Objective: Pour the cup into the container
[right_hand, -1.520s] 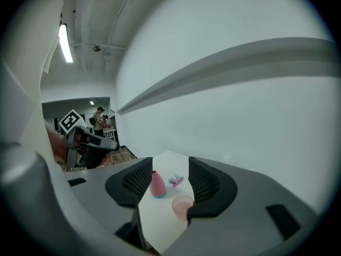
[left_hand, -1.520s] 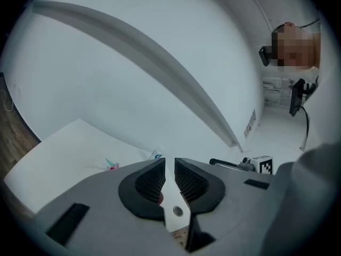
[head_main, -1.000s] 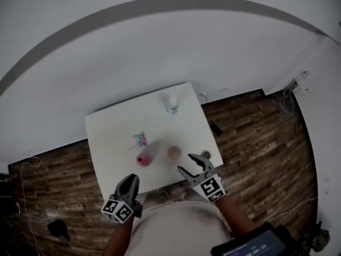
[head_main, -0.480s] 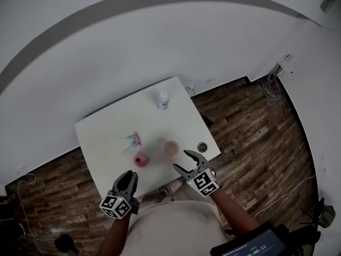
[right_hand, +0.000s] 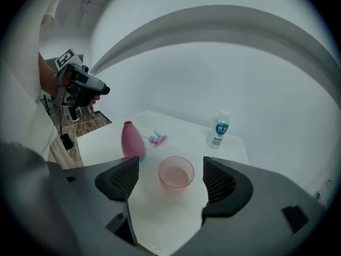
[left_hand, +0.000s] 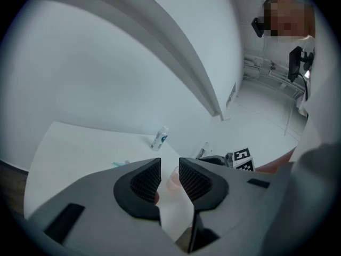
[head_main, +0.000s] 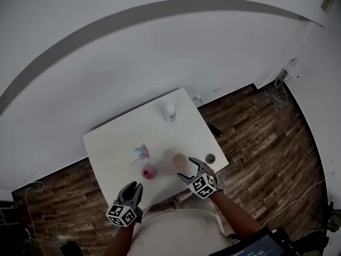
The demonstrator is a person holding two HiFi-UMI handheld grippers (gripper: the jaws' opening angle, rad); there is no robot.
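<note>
Nearest the person, the left gripper point(left_hand: 169, 163) hangs by the table's near edge, its jaws only a narrow slit apart and holding nothing. The right gripper point(right_hand: 171, 164) has just been opening its jaws. They now stand wide, and the cup point(right_hand: 176, 174) (pinkish, see-through) sits upright on the white table point(head_main: 117, 143) just ahead, in line with the gap, untouched. Left of the cup stands the pink bottle point(head_main: 149, 172). Beyond it lies a spray head point(head_main: 140, 153) and, at the far edge, a clear bottle point(head_main: 170, 112).

Translucent pink cup point(right_hand: 176, 173) stands upright near the uncapped pink bottle point(right_hand: 132, 140), also upright.
</note>
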